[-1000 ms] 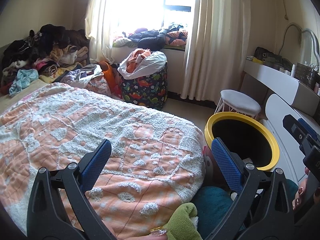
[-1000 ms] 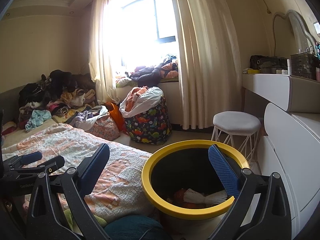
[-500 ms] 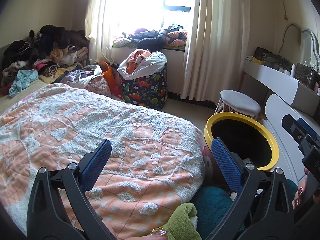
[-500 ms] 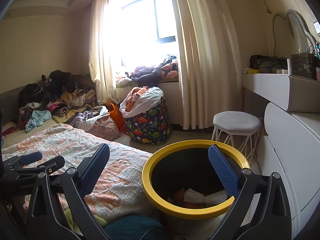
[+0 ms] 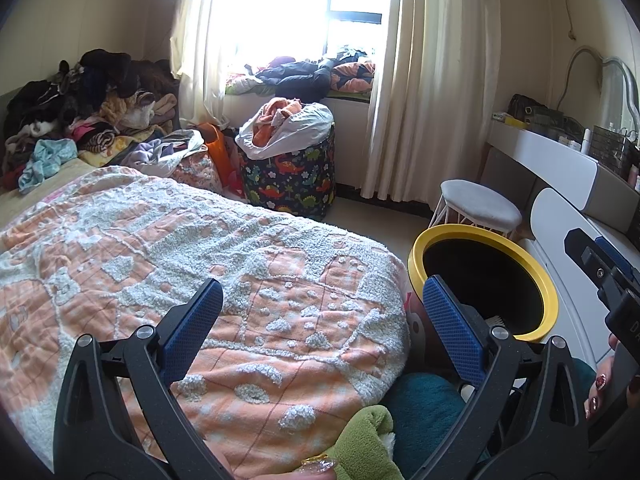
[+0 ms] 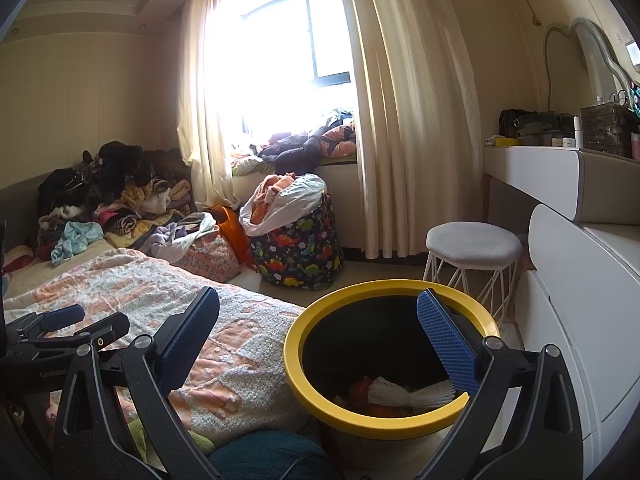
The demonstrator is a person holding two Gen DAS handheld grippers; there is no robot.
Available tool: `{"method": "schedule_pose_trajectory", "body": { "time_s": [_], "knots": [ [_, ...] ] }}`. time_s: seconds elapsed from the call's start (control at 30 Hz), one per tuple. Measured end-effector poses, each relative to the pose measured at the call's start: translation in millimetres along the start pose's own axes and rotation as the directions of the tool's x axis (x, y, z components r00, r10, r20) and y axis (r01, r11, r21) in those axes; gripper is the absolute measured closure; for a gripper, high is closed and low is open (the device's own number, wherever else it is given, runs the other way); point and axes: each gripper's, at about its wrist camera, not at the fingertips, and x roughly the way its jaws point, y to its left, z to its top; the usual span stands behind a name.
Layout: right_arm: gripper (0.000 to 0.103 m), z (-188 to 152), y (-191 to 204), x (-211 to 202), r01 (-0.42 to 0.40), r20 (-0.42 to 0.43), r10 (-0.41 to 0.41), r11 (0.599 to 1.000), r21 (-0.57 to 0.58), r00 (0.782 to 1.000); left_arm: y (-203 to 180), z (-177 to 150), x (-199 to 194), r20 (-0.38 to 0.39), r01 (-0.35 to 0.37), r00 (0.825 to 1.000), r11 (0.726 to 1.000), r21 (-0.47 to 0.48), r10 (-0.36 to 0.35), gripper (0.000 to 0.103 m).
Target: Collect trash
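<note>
Trash already lies in the round yellow-rimmed black bin [image 6: 390, 360], which stands on the floor at the foot of the bed, at about five o'clock in the right wrist view: a white pleated foam sleeve [image 6: 408, 394] on top of something orange. Directly above it hangs the right gripper [image 6: 316, 340], its blue-padded fingers [image 6: 446, 344] spread wide and empty. The left gripper [image 5: 320, 324] is likewise splayed and carries nothing, poised over the orange-and-white tufted blanket [image 5: 180, 264], with the bin at its three o'clock.

No loose litter shows on the blanket, so the step in hand is probably finding the next piece. Sweep both cameras slowly across the bed and the floor. Leave alone the dinosaur-print fabric hamper [image 5: 290, 178] at twelve o'clock; it holds clothes, not rubbish. Keep the bin within reach.
</note>
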Motion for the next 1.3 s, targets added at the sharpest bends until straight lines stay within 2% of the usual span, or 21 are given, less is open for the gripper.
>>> {"method": "schedule_pose_trajectory", "body": {
  "time_s": [0.77, 0.97, 1.07, 1.13, 1.2, 1.23, 1.27, 1.3],
  "knots": [
    [0.007, 3.8, 9.2, 1.0, -0.042, -0.022, 0.042, 0.999, -0.015, 0.999, 9.7, 0.4, 1.8, -0.005, -0.028, 1.0, 0.999, -0.025, 0.028, 0.011],
    [0.007, 11.4, 19.6, 2.6, -0.074, -0.037, 0.072, 0.997, -0.034, 0.997, 19.7, 1.5, 1.2, -0.01, -0.088, 0.996, 0.994, -0.062, 0.087, 0.011],
    [0.007, 20.3, 40.6, 10.4, -0.138, -0.079, 0.133, 0.988, -0.073, 0.988, 43.9, 3.4, -8.2, -0.002, -0.166, 0.986, 0.98, -0.107, 0.167, 0.011],
    [0.006, 29.0, 71.5, 21.6, -0.236, -0.132, 0.222, 0.966, -0.105, 0.966, 74.7, 1.8, -18.3, -0.021, -0.228, 0.974, 0.959, -0.166, 0.228, 0.011],
    [0.006, 34.1, 114.6, 34.7, -0.354, -0.205, 0.321, 0.924, -0.146, 0.924, 125.1, -6.5, -34.7, -0.069, -0.325, 0.946, 0.908, -0.265, 0.318, 0.011],
    [0.006, 33.5, 145.4, 42.4, -0.426, -0.258, 0.376, 0.887, -0.176, 0.89, 147.9, -11.7, -42.6, -0.096, -0.381, 0.924, 0.876, -0.297, 0.369, 0.011],
    [0.006, 31.1, 173.4, 47.8, -0.491, -0.306, 0.422, 0.848, -0.199, 0.853, 178.7, -20.6, -52.5, -0.144, -0.462, 0.887, 0.823, -0.331, 0.439, 0.011],
    [0.006, 26.2, 207.3, 53.8, -0.557, -0.366, 0.462, 0.801, -0.219, 0.808, 207.0, -30.8, -62.3, -0.197, -0.537, 0.843, 0.764, -0.358, 0.501, 0.011]
  ]
}}
